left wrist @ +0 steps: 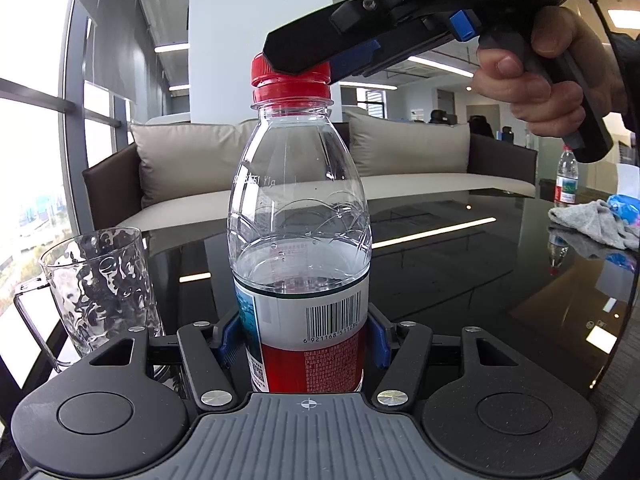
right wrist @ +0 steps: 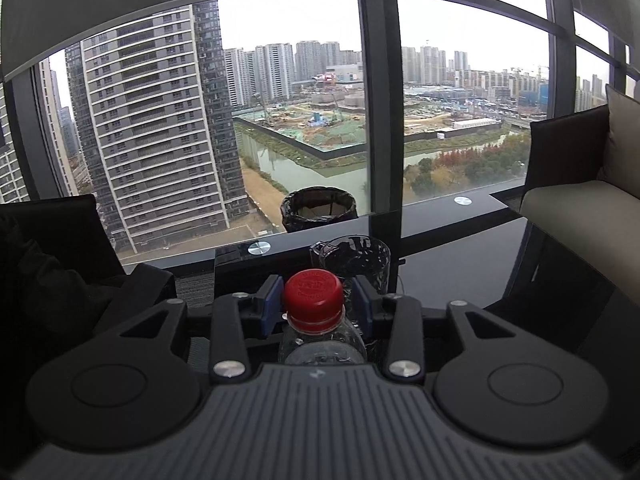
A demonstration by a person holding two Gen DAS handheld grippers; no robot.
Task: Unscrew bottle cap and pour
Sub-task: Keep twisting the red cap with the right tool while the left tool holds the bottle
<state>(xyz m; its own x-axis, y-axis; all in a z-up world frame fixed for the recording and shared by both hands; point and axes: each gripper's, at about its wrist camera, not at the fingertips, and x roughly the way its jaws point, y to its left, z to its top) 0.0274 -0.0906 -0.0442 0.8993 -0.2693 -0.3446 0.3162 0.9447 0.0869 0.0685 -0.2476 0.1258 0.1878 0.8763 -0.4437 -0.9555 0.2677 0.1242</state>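
Note:
A clear plastic water bottle [left wrist: 298, 216], about half full, stands upright on the glossy black table [left wrist: 460, 272]. My left gripper [left wrist: 303, 338] is shut on its labelled lower body. Its red cap [left wrist: 290, 80] sits on the neck. My right gripper [left wrist: 298, 62] comes in from the upper right and its fingers straddle the cap. In the right wrist view the cap [right wrist: 313, 294] lies between the blue pads [right wrist: 273, 300] with small gaps on both sides, so the right gripper [right wrist: 316, 302] looks open. An empty dimpled glass mug [left wrist: 100, 284] stands left of the bottle; it shows behind the cap [right wrist: 356, 258].
A grey cloth [left wrist: 596, 224] and a second water bottle [left wrist: 566, 176] lie at the table's far right. A sofa with beige cushions [left wrist: 192, 160] stands behind the table. A black bin [right wrist: 318, 208] stands by the window beyond the table edge.

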